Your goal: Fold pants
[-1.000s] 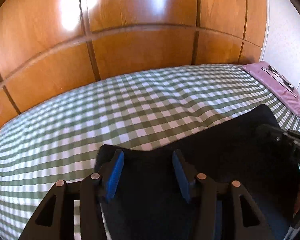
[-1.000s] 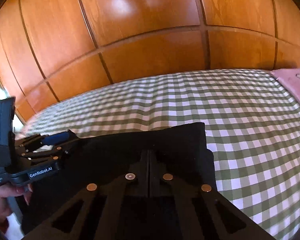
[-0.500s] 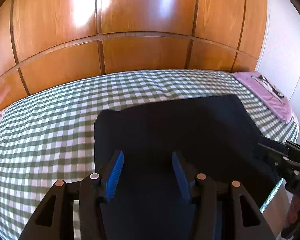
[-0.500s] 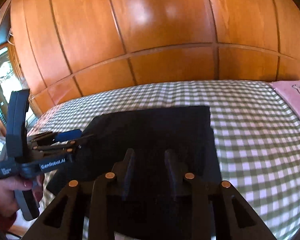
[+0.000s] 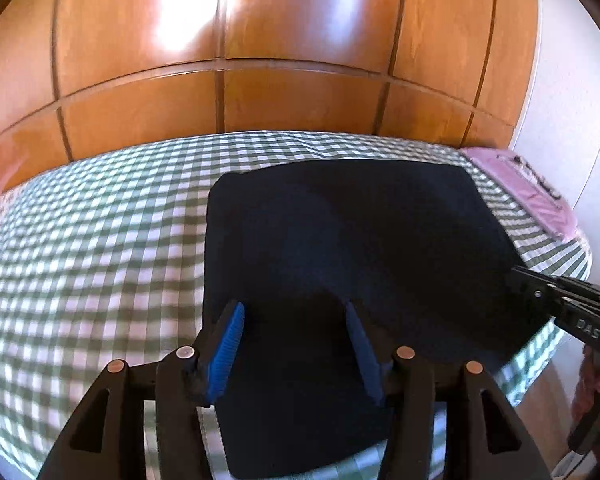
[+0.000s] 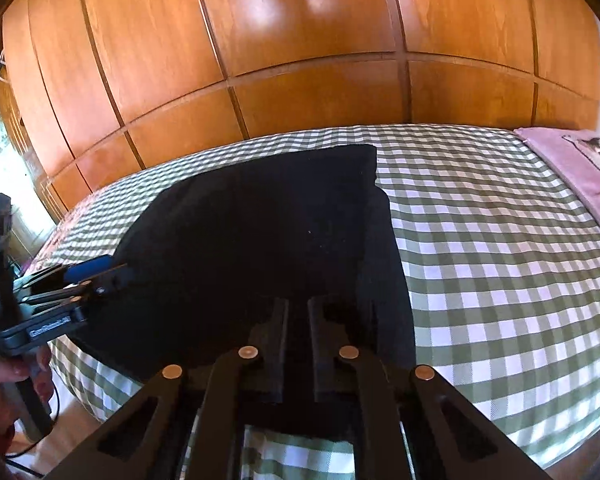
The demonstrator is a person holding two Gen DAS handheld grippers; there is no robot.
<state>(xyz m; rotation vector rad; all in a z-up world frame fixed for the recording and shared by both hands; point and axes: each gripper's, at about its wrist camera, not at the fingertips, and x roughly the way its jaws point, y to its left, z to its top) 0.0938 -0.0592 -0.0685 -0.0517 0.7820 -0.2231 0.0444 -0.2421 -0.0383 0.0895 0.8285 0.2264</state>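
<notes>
Lying flat near the front edge of the bed (image 6: 500,240), the pants (image 5: 360,248) are already a compact dark rectangle with squared corners, so I judge the main folds done. Right wrist view shows a layered right side: an upper layer with a second edge stepping out just beside it, so at least two layers are stacked. No loose leg or waistband sticks out that I can see; fabric is too dark to count layers or read creases. Near edge of the pants sits at the bed's front edge, slightly overhanging in the right view. Left tongs (image 5: 296,344) hover over the near-left part of the pants, jaws apart and opening, blue pads (image 5: 228,352) clear of the cloth, nothing gripped. Right tongs (image 6: 298,320) are closed down to a narrow slit over the near-right part; can't tell whether they pinch cloth, it looks like nothing is between them. Remaining work, by my read: maybe one more fold or a final smoothing and squaring, otherwise it's close to finished. Around it: green-and-white checked bed cover, pink pillow (image 6: 580,168) at the far right well apart from the pants, wooden panel wall (image 5: 260,60) behind.
</notes>
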